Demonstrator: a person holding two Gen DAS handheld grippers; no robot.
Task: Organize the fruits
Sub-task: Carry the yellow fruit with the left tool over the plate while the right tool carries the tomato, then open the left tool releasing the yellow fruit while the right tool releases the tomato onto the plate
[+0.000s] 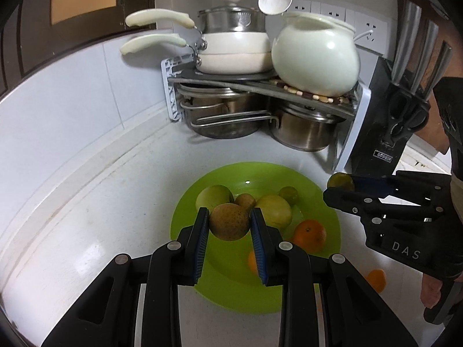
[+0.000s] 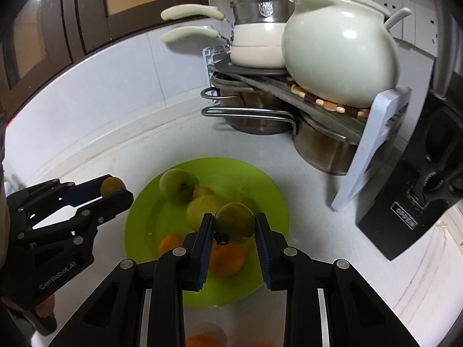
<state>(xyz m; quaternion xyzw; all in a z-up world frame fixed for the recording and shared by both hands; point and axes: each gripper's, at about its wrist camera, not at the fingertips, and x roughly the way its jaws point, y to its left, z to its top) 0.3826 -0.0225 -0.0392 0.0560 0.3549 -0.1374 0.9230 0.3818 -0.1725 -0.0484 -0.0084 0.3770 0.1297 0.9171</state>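
Carrying 2 fruits over green plate [image 1: 185, 217] — left gripper [image 1: 229, 225] clamping brown fruit [image 1: 228, 222], right gripper [image 2: 234, 227] clamping green fruit [image 2: 235, 222] — lower gently before releasing.

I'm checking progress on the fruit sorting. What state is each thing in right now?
Left claw: shut on the brown fruit, held above the green bowl.
Right claw: shut on the green fruit, also held over the bowl.
Green bowl: upright on the counter, holding green apples and oranges.
Lidded saucepan: lid on, stacked on the rack.
Knife block: knives seated.
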